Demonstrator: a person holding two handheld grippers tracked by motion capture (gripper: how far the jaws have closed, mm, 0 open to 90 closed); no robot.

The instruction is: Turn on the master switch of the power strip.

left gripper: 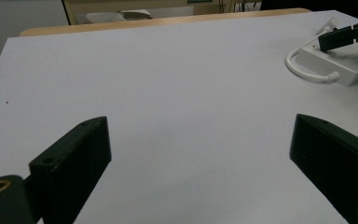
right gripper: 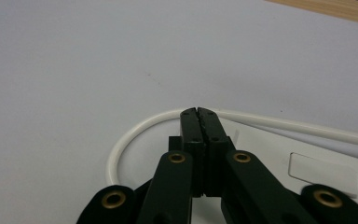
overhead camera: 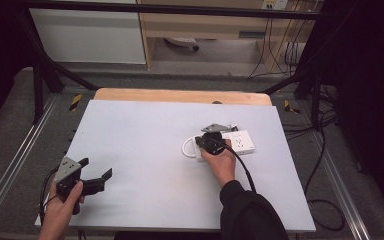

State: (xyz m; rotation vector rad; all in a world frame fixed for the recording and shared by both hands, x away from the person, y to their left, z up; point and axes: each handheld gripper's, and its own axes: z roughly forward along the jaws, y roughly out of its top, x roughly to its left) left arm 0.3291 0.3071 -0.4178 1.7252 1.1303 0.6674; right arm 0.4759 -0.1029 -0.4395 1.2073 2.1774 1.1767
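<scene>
A white power strip (overhead camera: pixel 239 142) lies right of centre on the white table top, its white cable (overhead camera: pixel 186 147) looped at its left end. My right gripper (overhead camera: pixel 201 142) hovers over the strip's left end with its jaws pressed together and nothing visible between them. In the right gripper view the shut tips (right gripper: pixel 199 112) sit just above the cable loop (right gripper: pixel 135 135) and the strip's body (right gripper: pixel 279 158). My left gripper (overhead camera: pixel 96 168) rests near the front left corner, open and holding nothing; its jaws (left gripper: pixel 200 135) stand wide apart, facing the strip (left gripper: pixel 335 65) from far off.
A white sheet (overhead camera: pixel 145 150) covers the table, with a wooden edge (overhead camera: pixel 180 95) showing at the back. Black frame bars and loose cables (overhead camera: pixel 325 150) run around the table's sides. A cabinet and shelving (overhead camera: pixel 200 25) stand beyond the far edge.
</scene>
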